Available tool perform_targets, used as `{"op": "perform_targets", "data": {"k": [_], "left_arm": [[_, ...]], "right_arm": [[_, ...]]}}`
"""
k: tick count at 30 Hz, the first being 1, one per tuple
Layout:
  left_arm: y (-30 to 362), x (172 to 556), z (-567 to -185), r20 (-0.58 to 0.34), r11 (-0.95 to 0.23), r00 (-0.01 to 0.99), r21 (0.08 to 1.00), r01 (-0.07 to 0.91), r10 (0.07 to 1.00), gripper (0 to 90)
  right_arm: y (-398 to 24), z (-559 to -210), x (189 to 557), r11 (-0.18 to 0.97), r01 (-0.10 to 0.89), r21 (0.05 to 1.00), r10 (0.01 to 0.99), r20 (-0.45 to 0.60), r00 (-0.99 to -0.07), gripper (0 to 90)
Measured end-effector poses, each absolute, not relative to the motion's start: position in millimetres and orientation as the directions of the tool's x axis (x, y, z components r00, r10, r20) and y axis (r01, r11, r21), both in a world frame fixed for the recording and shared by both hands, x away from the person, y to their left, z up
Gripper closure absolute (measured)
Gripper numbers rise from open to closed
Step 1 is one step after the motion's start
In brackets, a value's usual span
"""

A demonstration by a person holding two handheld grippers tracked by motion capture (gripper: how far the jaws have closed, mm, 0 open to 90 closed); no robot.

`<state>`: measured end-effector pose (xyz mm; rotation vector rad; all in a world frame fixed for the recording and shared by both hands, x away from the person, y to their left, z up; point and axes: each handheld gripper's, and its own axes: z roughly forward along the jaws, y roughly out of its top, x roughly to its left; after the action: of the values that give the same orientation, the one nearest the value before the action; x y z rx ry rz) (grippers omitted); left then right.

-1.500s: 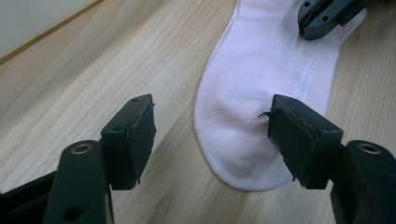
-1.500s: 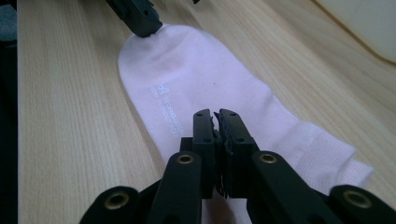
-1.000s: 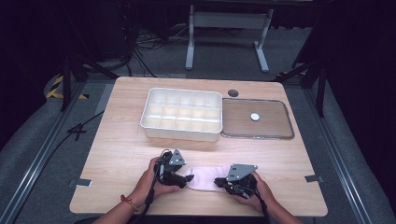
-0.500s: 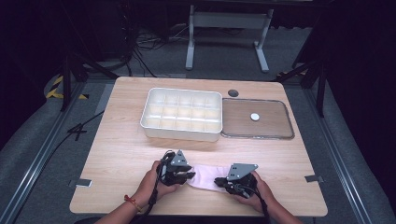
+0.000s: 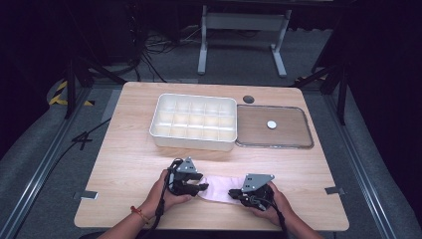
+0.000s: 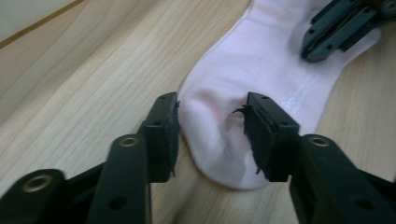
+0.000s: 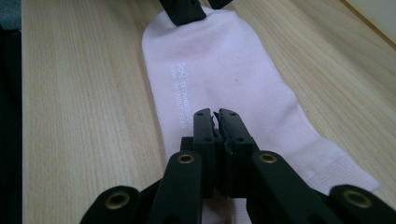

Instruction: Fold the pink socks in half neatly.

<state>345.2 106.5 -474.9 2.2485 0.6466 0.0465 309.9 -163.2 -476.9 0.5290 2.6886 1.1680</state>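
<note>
Around sock (image 6: 261, 70) toe, left gripper (image 6: 212, 128) jaws reopening; right gripper (image 7: 216, 122) jaws closed.

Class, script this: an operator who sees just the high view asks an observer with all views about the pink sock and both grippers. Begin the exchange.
Operator: Is the left gripper clamping the pink sock?
Observer: No. Its jaws have just been opening; the sock's toe end lies between them, unpinched.
Operator: And the right gripper?
Observer: Its jaws are shut, resting over the sock near the cuff.
Operator: Any marking on the sock?
Observer: Small white lettering runs along it.
</note>
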Motion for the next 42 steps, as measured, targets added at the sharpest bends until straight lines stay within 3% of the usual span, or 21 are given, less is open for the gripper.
{"op": "perform_targets", "data": {"k": [2,11,16,34,37,42], "left_arm": [[104,346,-475,-0.159,-0.569,0.869,0.698,0.435,0.469,44.5],[96,348,-472,-0.09,-0.599,0.876,0.696,0.396,0.474,36.9],[105,356,-456,-0.142,-0.498,0.849,0.756,0.425,0.508,35.9],[93,343,-477,-0.048,-0.638,0.881,0.672,0.377,0.471,31.4],[91,342,-476,-0.043,-0.646,0.879,0.661,0.382,0.476,32.3],[88,339,-471,-0.054,-0.671,0.896,0.642,0.37,0.442,50.3]], "right_arm": [[-163,-477,310,0.632,0.256,0.732,0.383,-0.007,-0.924,86.1],[-164,-477,310,0.633,0.25,0.733,0.377,-0.01,-0.926,86.1],[-163,-477,310,0.631,0.252,0.733,0.38,-0.009,-0.925,86.1],[-164,-478,310,0.631,0.246,0.736,0.375,-0.011,-0.927,86.1],[-164,-478,310,0.631,0.245,0.736,0.375,-0.012,-0.927,86.1],[-164,-478,310,0.632,0.245,0.735,0.375,-0.013,-0.927,86.2]]}}
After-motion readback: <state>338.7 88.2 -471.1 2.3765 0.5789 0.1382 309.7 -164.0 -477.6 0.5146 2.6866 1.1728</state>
